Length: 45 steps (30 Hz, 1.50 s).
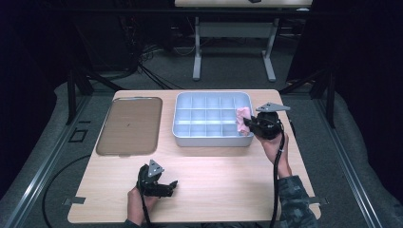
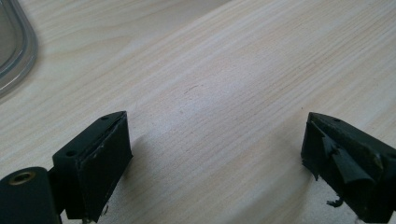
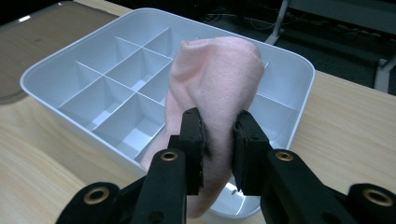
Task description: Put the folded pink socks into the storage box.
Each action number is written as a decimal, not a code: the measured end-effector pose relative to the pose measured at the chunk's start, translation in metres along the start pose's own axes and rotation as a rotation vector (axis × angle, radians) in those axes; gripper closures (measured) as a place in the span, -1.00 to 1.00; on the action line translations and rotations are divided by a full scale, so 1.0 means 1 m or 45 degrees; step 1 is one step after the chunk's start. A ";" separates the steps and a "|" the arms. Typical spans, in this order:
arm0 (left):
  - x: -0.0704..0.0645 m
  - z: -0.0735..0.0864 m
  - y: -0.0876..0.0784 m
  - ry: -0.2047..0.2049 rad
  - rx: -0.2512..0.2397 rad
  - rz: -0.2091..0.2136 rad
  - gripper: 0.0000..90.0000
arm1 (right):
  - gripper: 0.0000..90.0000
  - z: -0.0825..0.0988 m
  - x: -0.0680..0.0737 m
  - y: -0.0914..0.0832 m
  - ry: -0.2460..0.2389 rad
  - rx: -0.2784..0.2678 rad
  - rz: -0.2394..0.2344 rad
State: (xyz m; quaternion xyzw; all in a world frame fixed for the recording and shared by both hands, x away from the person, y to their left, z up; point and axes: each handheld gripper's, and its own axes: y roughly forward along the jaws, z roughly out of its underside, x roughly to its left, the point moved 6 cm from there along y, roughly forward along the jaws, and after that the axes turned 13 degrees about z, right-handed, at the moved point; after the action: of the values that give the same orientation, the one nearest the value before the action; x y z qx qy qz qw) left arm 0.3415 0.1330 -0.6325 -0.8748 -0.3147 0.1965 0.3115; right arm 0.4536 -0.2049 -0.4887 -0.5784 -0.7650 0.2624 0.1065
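the pink sock [image 3: 212,93] hangs pinched between the two black jaws of the right gripper [image 3: 219,140], which press into the cloth from both sides at a narrow gap. in the right gripper view the sock bulges up above the jaws and drapes down below them, in front of the white divided tray [image 3: 51,70]. in the high view the pink sock [image 1: 243,119] sits over the tray's right end, above the rightmost compartments near the front corner; whether it touches the dividers i cannot tell. the right gripper [image 1: 252,124] points left toward the tray [image 1: 209,140] from the table's right side, a hand behind it and a cable trailing back along the forearm.

the tray's compartments that show look bare. left of it, well apart, lies a flat brownish lid [image 1: 129,124] on the wooden table [image 1: 223,175].

the left gripper [image 1: 166,186] rests near the table's front edge, held low over the wood. in the left gripper view its jaws stand wide apart with only bare table [image 2: 219,93] between them, and a corner of the lid [image 2: 16,46] shows at the upper left.
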 end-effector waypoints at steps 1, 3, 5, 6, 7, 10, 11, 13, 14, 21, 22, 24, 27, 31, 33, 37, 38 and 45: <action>0.000 0.000 0.000 0.000 -0.001 0.000 -0.82 | 0.69 0.000 -0.001 0.002 -0.002 0.008 0.006; 0.000 0.000 0.000 -0.004 -0.003 0.000 -0.82 | 0.69 0.001 -0.001 0.005 -0.002 0.011 0.011; 0.000 0.000 0.000 -0.004 -0.001 0.000 -0.82 | 0.69 0.002 -0.003 0.009 -0.002 0.008 0.019; 0.000 0.000 0.000 0.001 -0.001 0.000 -0.82 | 0.69 0.003 -0.005 0.012 -0.002 0.014 0.024; 0.000 0.000 0.000 0.001 0.000 0.000 -0.82 | 0.69 0.003 -0.005 0.014 0.002 0.012 0.029; 0.000 0.000 0.000 0.001 0.000 0.000 -0.82 | 0.69 0.004 -0.008 0.017 -0.006 0.024 0.037; 0.000 0.000 0.000 0.001 -0.001 0.000 -0.82 | 0.69 0.005 -0.009 0.018 -0.006 0.026 0.037; 0.000 0.000 0.000 0.000 -0.002 0.000 -0.82 | 0.69 0.007 -0.011 0.022 -0.005 0.027 0.045; 0.000 0.000 0.000 0.001 0.000 -0.001 -0.82 | 0.69 0.008 -0.012 0.025 -0.003 0.034 0.046; 0.000 0.000 0.000 0.001 0.000 0.000 -0.82 | 0.69 0.013 -0.016 0.036 -0.006 0.057 0.049; 0.000 0.000 0.000 0.001 0.000 -0.001 -0.82 | 0.69 0.014 -0.016 0.037 -0.011 0.066 0.051; 0.000 0.000 0.000 0.001 -0.001 0.000 -0.82 | 0.69 0.016 -0.016 0.041 -0.019 0.079 0.051; 0.000 0.000 0.000 0.000 -0.001 0.000 -0.82 | 0.69 0.019 -0.016 0.046 -0.029 0.098 0.059; 0.000 0.000 0.000 0.002 -0.001 0.000 -0.82 | 0.69 0.024 -0.017 0.052 -0.039 0.124 0.070; 0.000 0.000 0.000 0.002 0.000 0.000 -0.82 | 0.68 0.027 -0.018 0.054 -0.057 0.136 0.075; 0.000 0.000 0.000 0.001 -0.001 0.000 -0.82 | 0.68 0.030 -0.019 0.058 -0.060 0.157 0.070; 0.000 0.000 0.000 -0.004 -0.004 -0.001 -0.82 | 0.68 0.031 -0.018 0.059 -0.061 0.165 0.072; 0.000 0.000 0.000 0.001 -0.001 0.000 -0.82 | 0.67 0.037 -0.016 0.065 -0.091 0.208 0.077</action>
State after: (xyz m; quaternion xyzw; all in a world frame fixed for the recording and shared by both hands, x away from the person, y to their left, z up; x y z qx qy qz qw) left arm 0.3415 0.1330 -0.6325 -0.8750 -0.3147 0.1959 0.3115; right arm 0.4950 -0.2180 -0.5511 -0.5810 -0.7265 0.3473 0.1182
